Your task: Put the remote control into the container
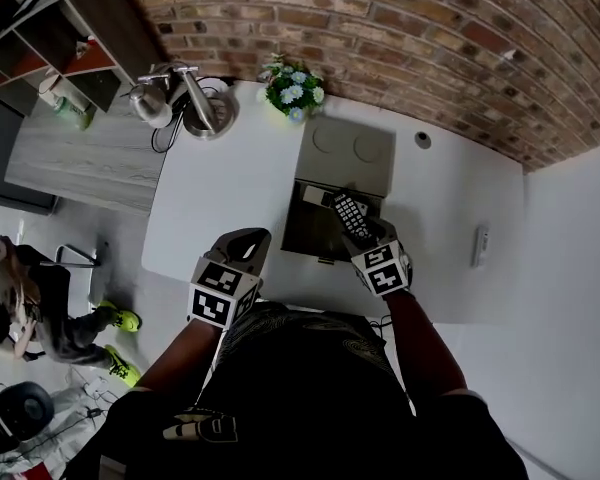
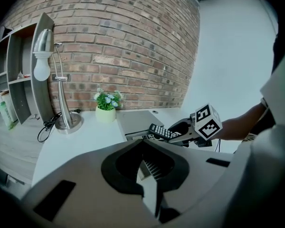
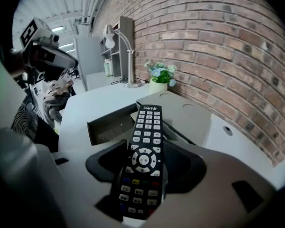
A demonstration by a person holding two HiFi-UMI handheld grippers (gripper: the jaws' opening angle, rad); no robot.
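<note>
The right tool point(image 1: 366, 234) clenched the remote control point(image 1: 348, 212) over the container point(image 1: 308, 236) ahead; the left tool point(image 1: 246, 244) sat closed, empty. Lowering it level before release seemed best.

Black remote control point(image 3: 143, 167), buttons facing up, is sitting clamped lengthwise between the right gripper's point(image 3: 145, 148) jaws, sticking out well past the tips. Its far end is hanging over the grey container point(image 3: 107, 127), which is lying open just ahead of and below that gripper.
</note>
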